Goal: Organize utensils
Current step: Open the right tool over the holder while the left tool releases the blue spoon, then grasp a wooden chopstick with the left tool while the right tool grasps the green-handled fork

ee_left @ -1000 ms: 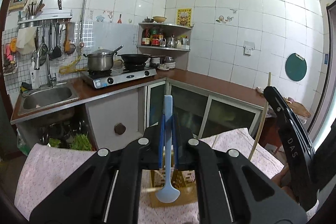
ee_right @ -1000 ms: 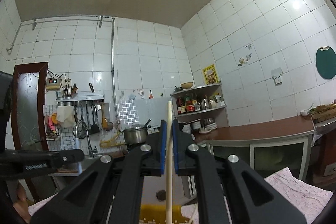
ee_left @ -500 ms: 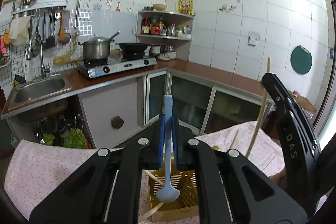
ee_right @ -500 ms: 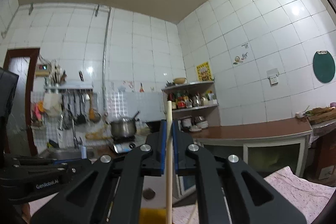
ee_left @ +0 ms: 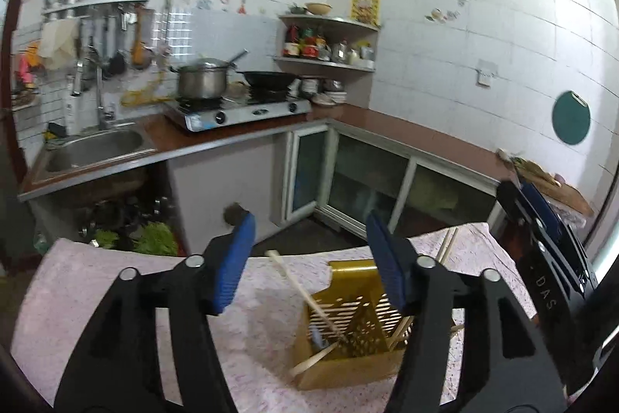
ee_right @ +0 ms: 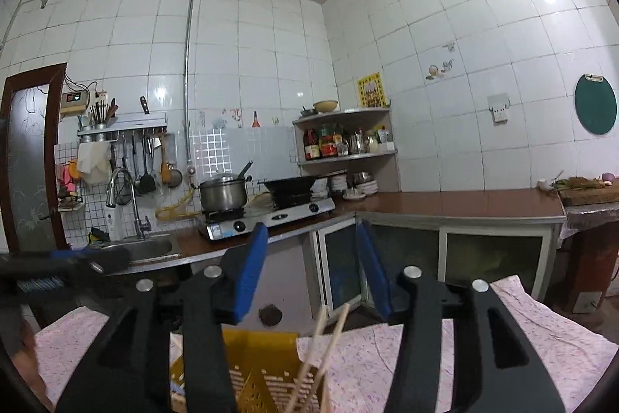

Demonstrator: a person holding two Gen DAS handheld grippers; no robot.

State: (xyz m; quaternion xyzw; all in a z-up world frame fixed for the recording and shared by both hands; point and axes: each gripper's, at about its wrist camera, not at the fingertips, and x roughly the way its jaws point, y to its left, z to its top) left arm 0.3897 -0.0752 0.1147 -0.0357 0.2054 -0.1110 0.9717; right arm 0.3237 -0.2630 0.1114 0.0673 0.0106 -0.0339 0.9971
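Note:
A yellow perforated utensil holder [ee_left: 348, 347] stands on the pink floral tablecloth [ee_left: 96, 300]. Inside it lean wooden chopsticks [ee_left: 305, 297] and a blue spoon [ee_left: 316, 337], mostly hidden. My left gripper [ee_left: 311, 260] hangs just above the holder, its jaws opening with nothing between the pads. The right gripper [ee_left: 541, 219] shows at that view's right edge. In the right wrist view my right gripper [ee_right: 311, 271] is also opening over the holder [ee_right: 263, 355]. Two chopstick ends [ee_right: 329, 331] rise below its pads, untouched. The left gripper [ee_right: 58, 269] shows at the left.
Beyond the table runs an L-shaped brown counter [ee_left: 406, 138] with a sink [ee_left: 96, 149], a gas stove [ee_left: 240, 111] bearing a pot and a wok, a corner shelf [ee_left: 329, 60], and glass-door cabinets [ee_left: 367, 188]. Greens lie under the sink.
Both grippers went from shut to open while sinking toward the holder. The blue spoon left the left jaws and the chopstick left the right jaws; both now rest in the holder.

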